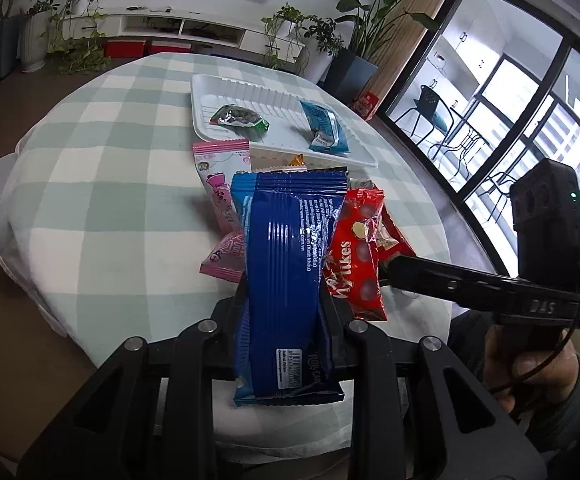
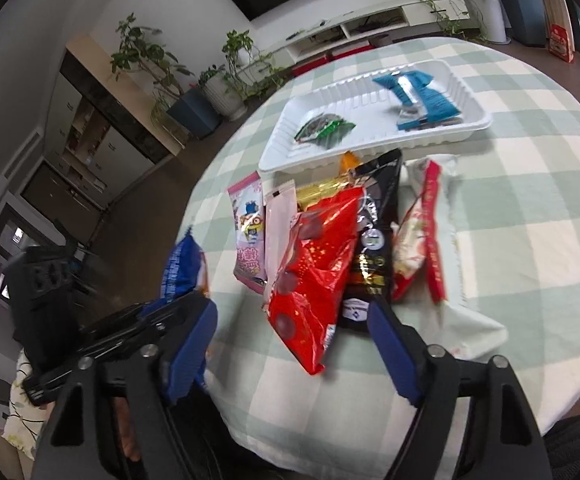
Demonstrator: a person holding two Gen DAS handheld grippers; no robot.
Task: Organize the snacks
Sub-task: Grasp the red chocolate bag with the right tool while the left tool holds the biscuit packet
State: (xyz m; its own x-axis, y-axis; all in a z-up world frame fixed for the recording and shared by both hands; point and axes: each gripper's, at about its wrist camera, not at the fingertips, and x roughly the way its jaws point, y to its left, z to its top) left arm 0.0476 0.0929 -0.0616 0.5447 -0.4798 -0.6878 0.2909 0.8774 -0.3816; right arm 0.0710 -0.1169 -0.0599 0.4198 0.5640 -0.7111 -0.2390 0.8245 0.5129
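Note:
My left gripper [image 1: 285, 304] is shut on a long dark blue snack packet [image 1: 290, 272] and holds it above the table; the packet also shows at the left of the right wrist view [image 2: 181, 268]. My right gripper [image 2: 294, 340] is open, just above the near end of a red snack bag [image 2: 314, 276] in a pile of snacks. The right gripper also shows from the side in the left wrist view [image 1: 386, 270], by the red bag [image 1: 356, 256]. A white tray [image 2: 466, 92] behind the pile holds a green packet [image 2: 326, 128] and a light blue packet [image 2: 422, 98].
The pile also has a pink packet [image 2: 249, 232], a pale pink sachet [image 2: 277, 216], a black packet [image 2: 374, 240] and a red-and-white bag [image 2: 422, 244]. All lie on a round table with a green checked cloth [image 2: 530, 208]. Potted plants and a TV shelf stand beyond.

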